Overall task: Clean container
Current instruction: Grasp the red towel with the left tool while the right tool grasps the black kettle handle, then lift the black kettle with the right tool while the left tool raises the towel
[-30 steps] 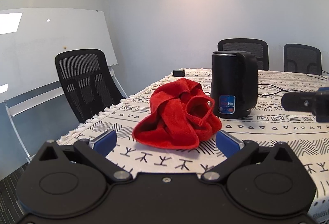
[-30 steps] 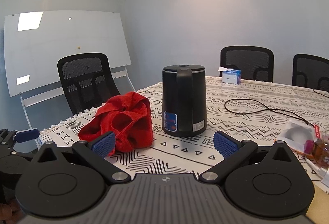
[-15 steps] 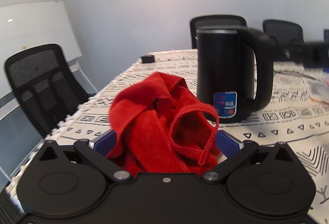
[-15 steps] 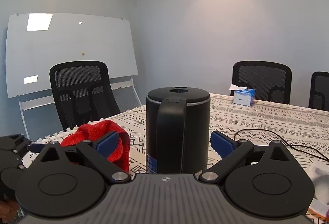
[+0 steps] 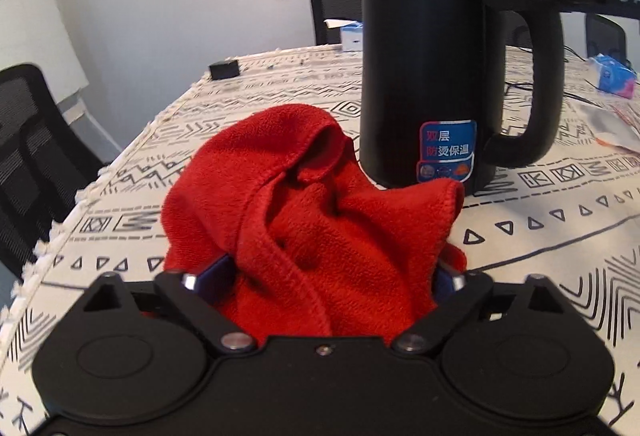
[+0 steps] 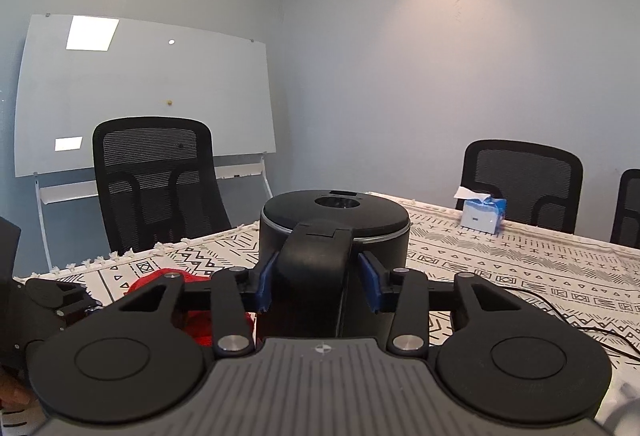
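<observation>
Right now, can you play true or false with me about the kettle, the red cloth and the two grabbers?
1. The red cloth is bunched between the left gripper's fingers. True.
2. The black kettle lies on its side. False: it stands upright on the patterned tablecloth.
3. The right gripper has its blue pads either side of the kettle's handle. True.
4. The kettle's sticker is green. False: it is blue and red.
5. The tissue box sits on a chair. False: it is on the table.
</observation>
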